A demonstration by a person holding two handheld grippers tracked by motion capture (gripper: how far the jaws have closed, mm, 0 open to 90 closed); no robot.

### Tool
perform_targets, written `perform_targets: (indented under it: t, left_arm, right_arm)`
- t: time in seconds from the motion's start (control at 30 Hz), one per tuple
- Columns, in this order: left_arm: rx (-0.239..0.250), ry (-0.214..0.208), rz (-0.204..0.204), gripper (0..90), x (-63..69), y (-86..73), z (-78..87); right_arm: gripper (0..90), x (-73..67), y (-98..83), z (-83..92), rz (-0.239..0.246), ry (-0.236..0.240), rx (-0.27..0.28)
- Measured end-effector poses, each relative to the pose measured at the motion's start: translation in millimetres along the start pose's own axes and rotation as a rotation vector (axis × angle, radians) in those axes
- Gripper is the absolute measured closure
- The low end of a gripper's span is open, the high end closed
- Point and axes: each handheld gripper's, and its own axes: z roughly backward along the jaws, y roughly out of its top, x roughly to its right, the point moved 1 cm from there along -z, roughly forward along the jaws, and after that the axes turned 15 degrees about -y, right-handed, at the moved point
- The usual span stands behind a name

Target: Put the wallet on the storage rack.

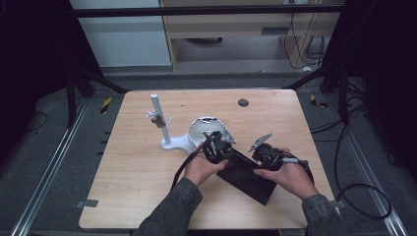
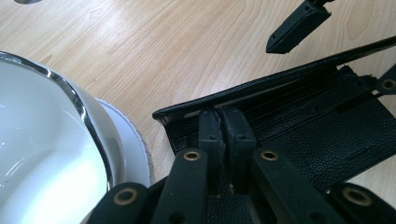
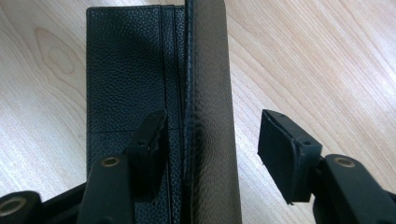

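My left hand-held gripper [image 2: 223,122] pinched the black leather wallet's [image 3: 126,70] edge beside the white bowl [image 2: 42,154]; my right hand-held gripper [image 3: 212,140] straddled its raised flap, jaws spread.

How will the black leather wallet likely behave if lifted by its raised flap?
Probably floppy: the wallet is thin and hinged, its flap already upright between the right gripper jaws. Its grained surface suggests decent grip. It looks light and may swing open.

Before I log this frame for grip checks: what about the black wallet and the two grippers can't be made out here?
- Black wallet, high view: its inside is too small and dark, partly under both hands.
- Left gripper, left gripper view: shut pads hide what they pinch.
- Right gripper, right gripper view: the raised flap hides the pocket behind it; the wallet's near end is cut off by the bottom edge.
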Motion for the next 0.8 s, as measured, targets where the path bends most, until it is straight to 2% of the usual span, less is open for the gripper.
perform_targets:
  t: [0.6, 0.8]
  left_arm:
    - [-0.005, -0.003, 0.006, 86.2, 0.1, -0.4, -1.9]
    - [0.002, -0.007, 0.013, 86.0, -0.7, -0.2, -2.6]
  right_arm:
    - [47.9, -2.4, 0.3, -7.3, -0.004, 0.006, -0.014]
    - [53.1, -4.2, 0.9, -9.2, 0.008, 0.004, -0.019]
